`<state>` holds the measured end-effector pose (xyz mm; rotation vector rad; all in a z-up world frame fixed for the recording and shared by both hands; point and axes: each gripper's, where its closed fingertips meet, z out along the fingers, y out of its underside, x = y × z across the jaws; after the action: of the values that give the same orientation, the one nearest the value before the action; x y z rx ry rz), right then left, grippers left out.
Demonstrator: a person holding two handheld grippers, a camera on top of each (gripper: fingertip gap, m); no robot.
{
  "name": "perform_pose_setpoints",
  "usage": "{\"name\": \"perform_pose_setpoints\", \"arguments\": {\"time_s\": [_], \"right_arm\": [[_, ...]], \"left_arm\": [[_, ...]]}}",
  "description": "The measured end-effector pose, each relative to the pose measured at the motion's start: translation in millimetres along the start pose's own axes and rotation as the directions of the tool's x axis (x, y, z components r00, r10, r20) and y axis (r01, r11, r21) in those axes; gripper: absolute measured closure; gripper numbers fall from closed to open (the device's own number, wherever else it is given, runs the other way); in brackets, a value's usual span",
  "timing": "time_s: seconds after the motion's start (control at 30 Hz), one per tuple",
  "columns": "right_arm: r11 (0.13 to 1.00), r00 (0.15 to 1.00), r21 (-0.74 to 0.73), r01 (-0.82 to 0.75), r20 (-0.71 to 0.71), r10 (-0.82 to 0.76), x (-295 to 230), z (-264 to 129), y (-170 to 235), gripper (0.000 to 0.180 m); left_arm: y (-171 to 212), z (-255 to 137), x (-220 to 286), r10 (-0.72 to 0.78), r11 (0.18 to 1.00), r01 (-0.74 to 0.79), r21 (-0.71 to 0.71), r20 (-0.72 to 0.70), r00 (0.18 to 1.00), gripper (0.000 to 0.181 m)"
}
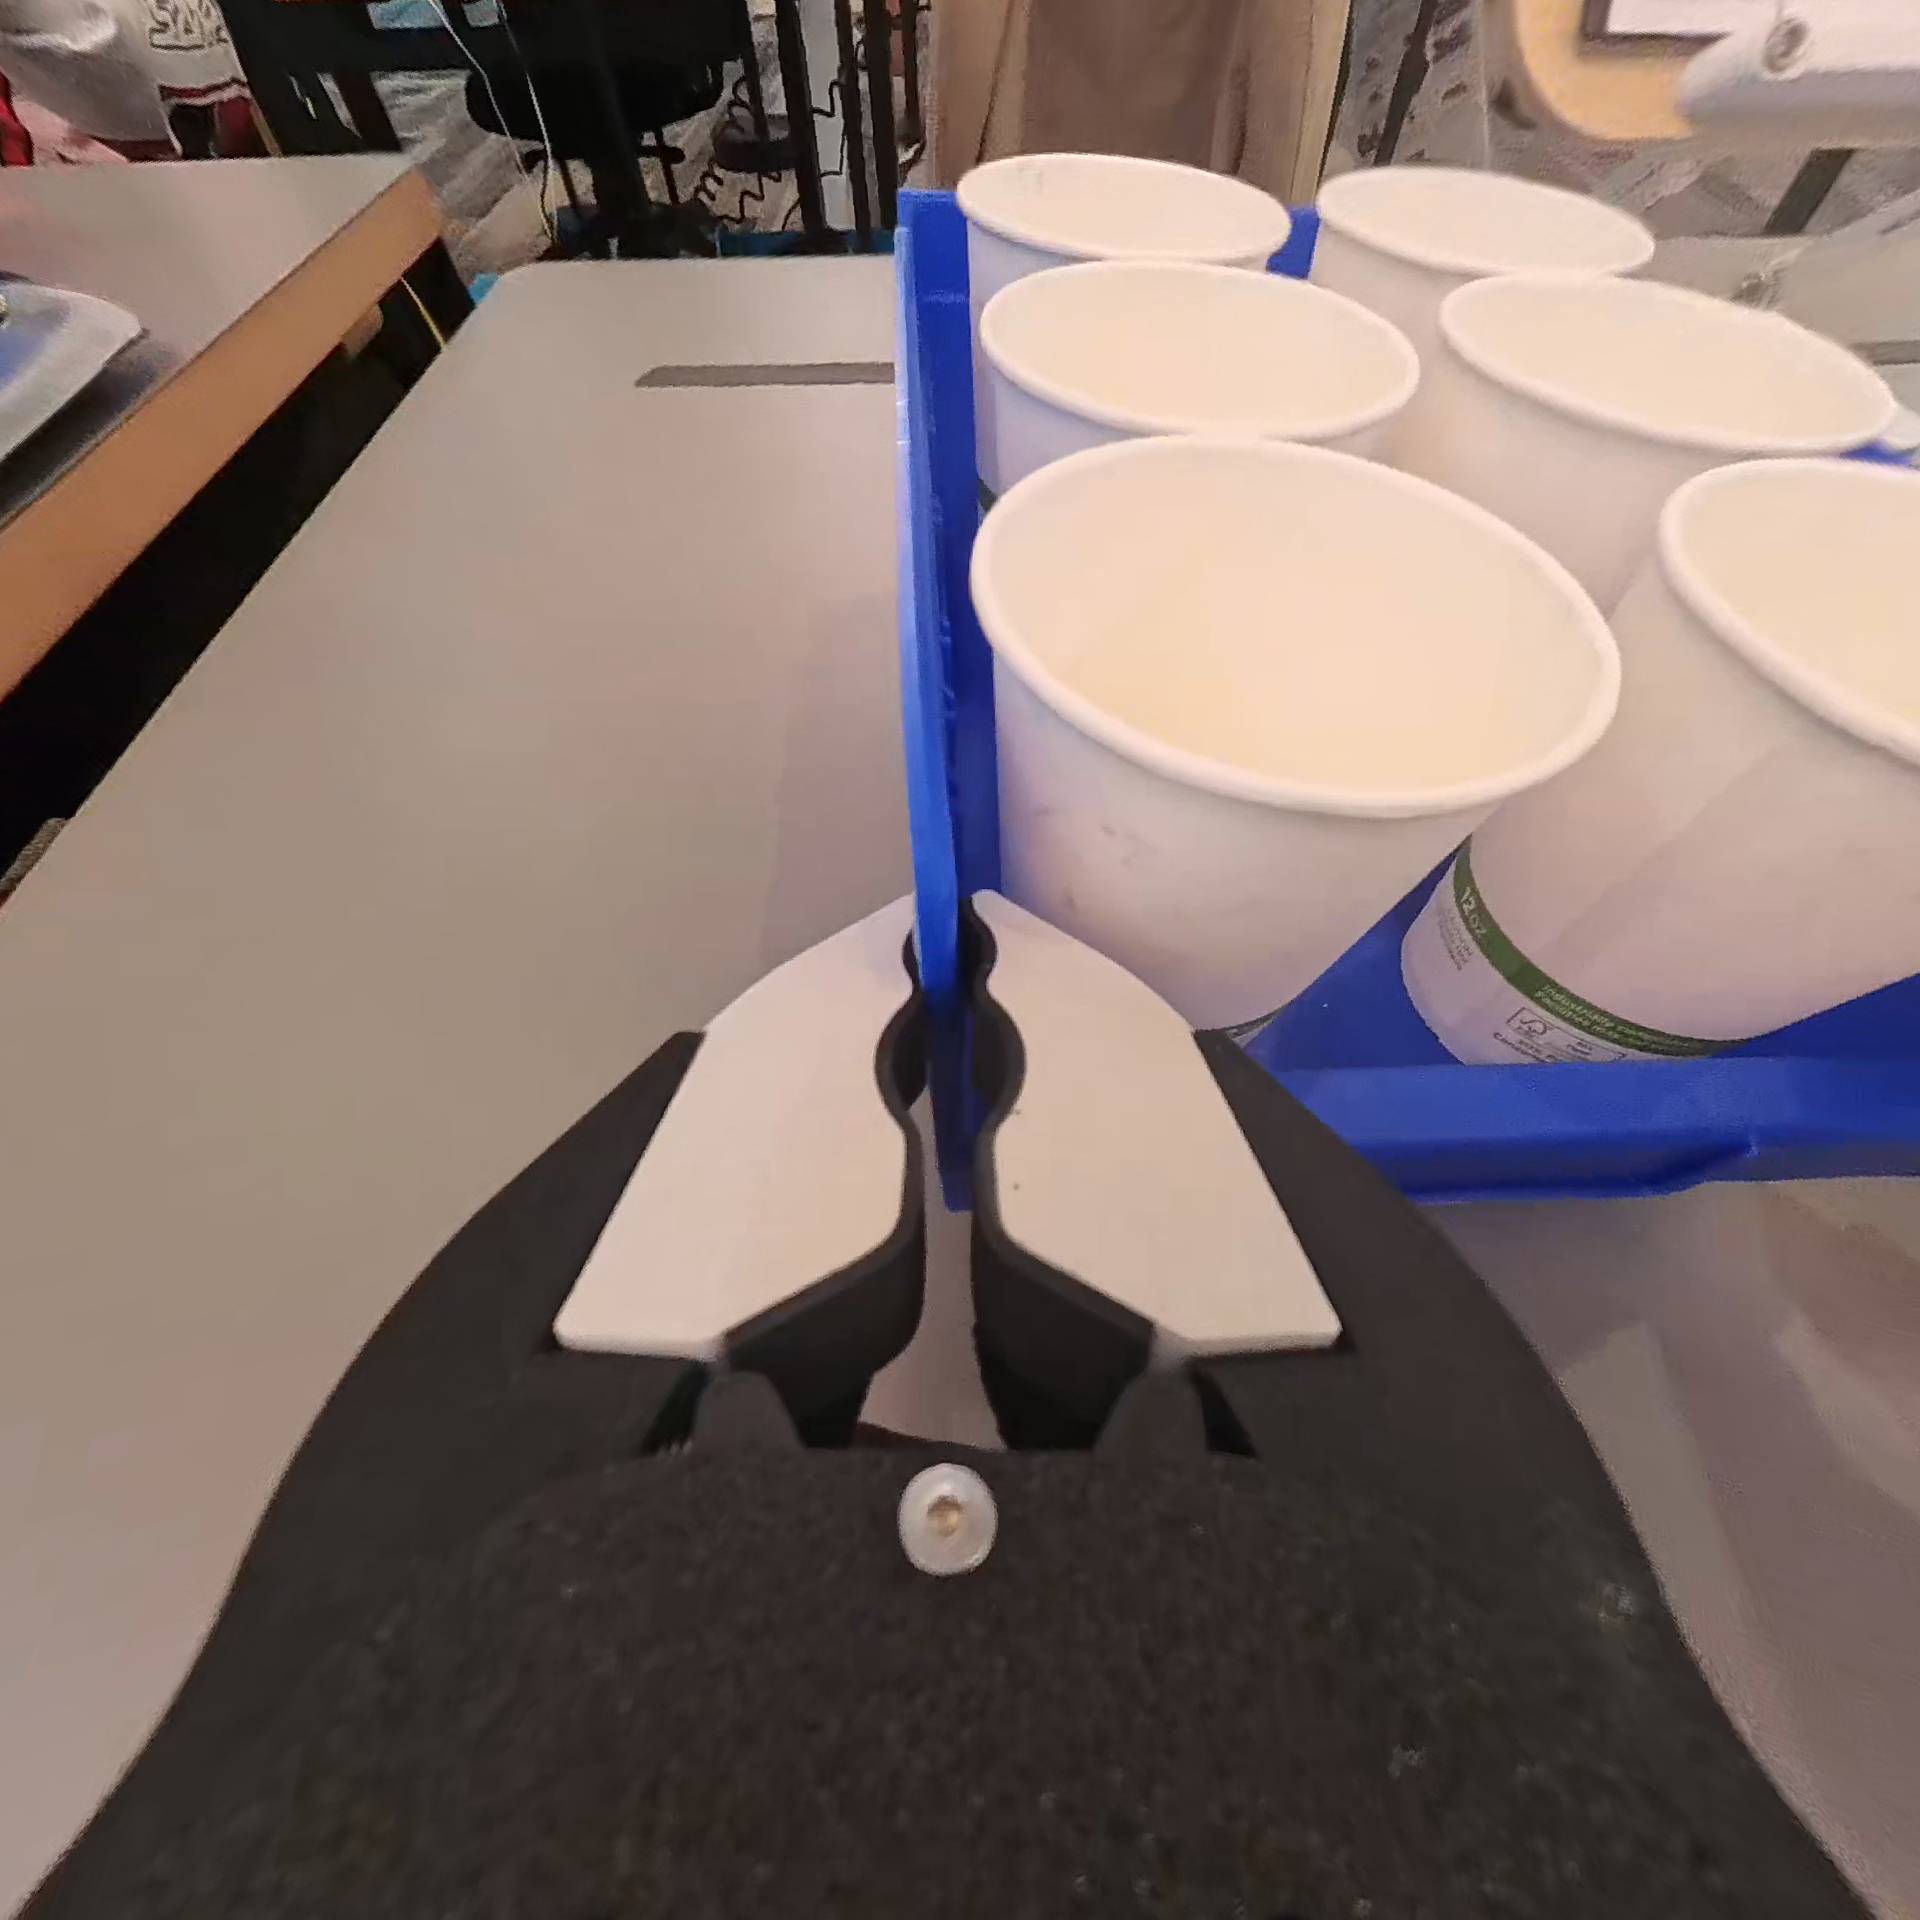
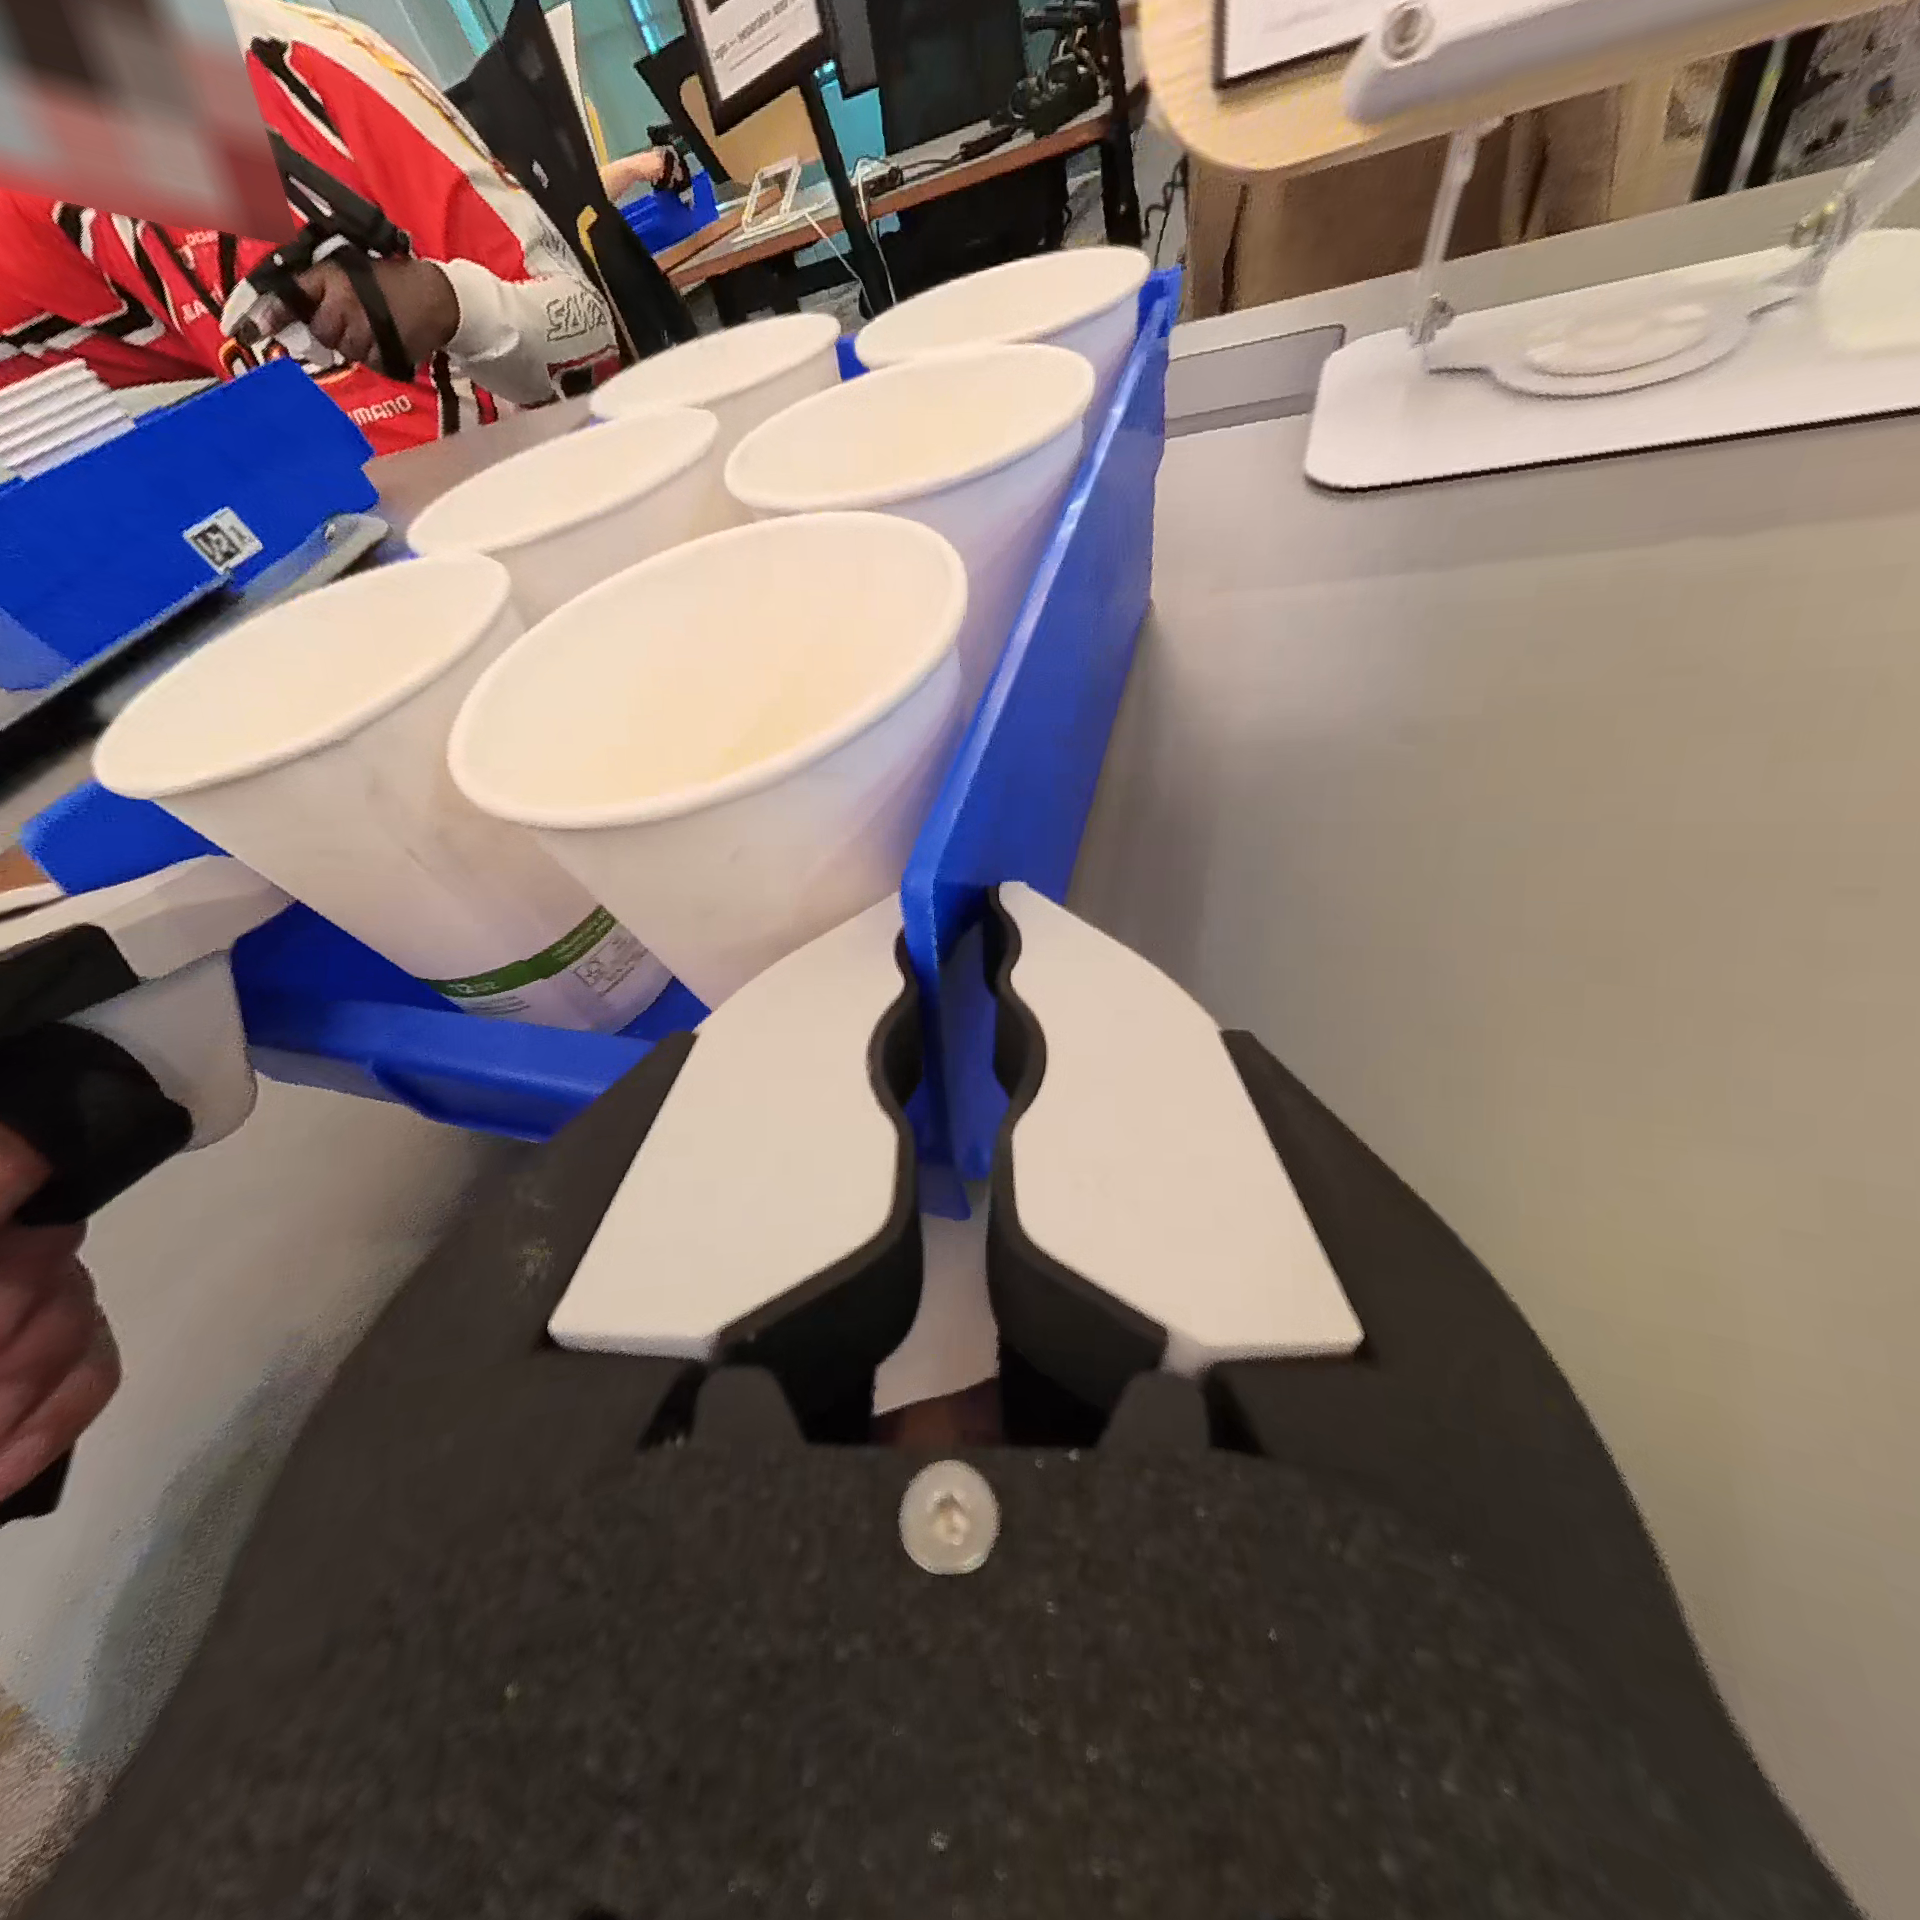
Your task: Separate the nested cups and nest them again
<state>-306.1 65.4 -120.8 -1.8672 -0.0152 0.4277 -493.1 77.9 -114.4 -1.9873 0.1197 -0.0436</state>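
Several white paper cups stand upright and separate in a blue tray, the nearest in the left wrist view [image 1: 1247,727] and in the right wrist view [image 2: 727,727]. My left gripper [image 1: 948,935] is shut on the tray's left wall [image 1: 930,623] near its front corner. My right gripper [image 2: 951,925] is shut on the tray's right wall [image 2: 1060,675] near its front corner. The left gripper also shows at the left edge of the right wrist view [image 2: 125,1039], held by a hand. The tray looks tilted in the right wrist view.
The grey table [image 1: 416,831] extends left of the tray. A second table [image 1: 156,343] stands farther left. In the right wrist view, another blue bin [image 2: 156,520] and a person in a red and white shirt [image 2: 395,156] are behind, and a white stand [image 2: 1558,395] is at the right.
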Motion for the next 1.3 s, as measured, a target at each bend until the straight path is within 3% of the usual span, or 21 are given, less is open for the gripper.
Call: {"name": "perform_pose_setpoints", "arguments": {"time_s": [0.1,0.33,0.4,0.57,0.73,0.9,1.03,1.17,1.3], "right_arm": [[1.0,1.0,-0.014,0.026,0.015,-0.026,-6,6,3,0.169],[0.987,0.975,-0.135,-0.092,0.189,0.117,-12,3,6,0.159],[0.983,0.96,-0.163,-0.089,0.249,0.129,-7,-12,5,0.146],[0.996,0.936,-0.057,0.067,0.35,-0.043,46,-82,-14,0.134],[0.975,0.945,-0.015,0.22,0.25,-0.21,143,-137,-30,0.129],[0.975,0.954,-0.007,0.222,0.208,-0.215,210,-179,-46,0.127],[0.983,0.979,-0.029,0.18,0.105,-0.176,257,-194,-49,0.116],[0.978,0.98,-0.058,0.198,0.037,-0.196,283,-198,-40,0.115],[0.986,0.987,-0.05,0.161,0.033,-0.16,285,-201,-35,0.118]], "left_arm": [[9,9,-9,-0.02,1.0,0.02,-0.001,-0.018,1.0,0.179],[13,16,-13,-0.081,0.997,0.082,0.009,-0.043,0.996,0.175],[17,10,-17,-0.083,0.997,0.083,-0.009,0.004,0.997,0.152],[22,-42,-25,-0.167,0.985,0.163,0.05,0.118,0.979,0.137],[18,-71,59,-0.288,0.954,0.294,0.061,-0.093,0.953,0.121],[16,-71,169,-0.222,0.967,0.245,0.071,-0.241,0.945,0.109],[19,-66,242,-0.147,0.978,0.18,0.103,-0.265,0.953,0.105],[27,-64,277,-0.052,0.992,0.076,0.101,-0.221,0.974,0.106],[29,-68,286,-0.062,0.994,0.083,0.07,-0.257,0.964,0.109]]}}
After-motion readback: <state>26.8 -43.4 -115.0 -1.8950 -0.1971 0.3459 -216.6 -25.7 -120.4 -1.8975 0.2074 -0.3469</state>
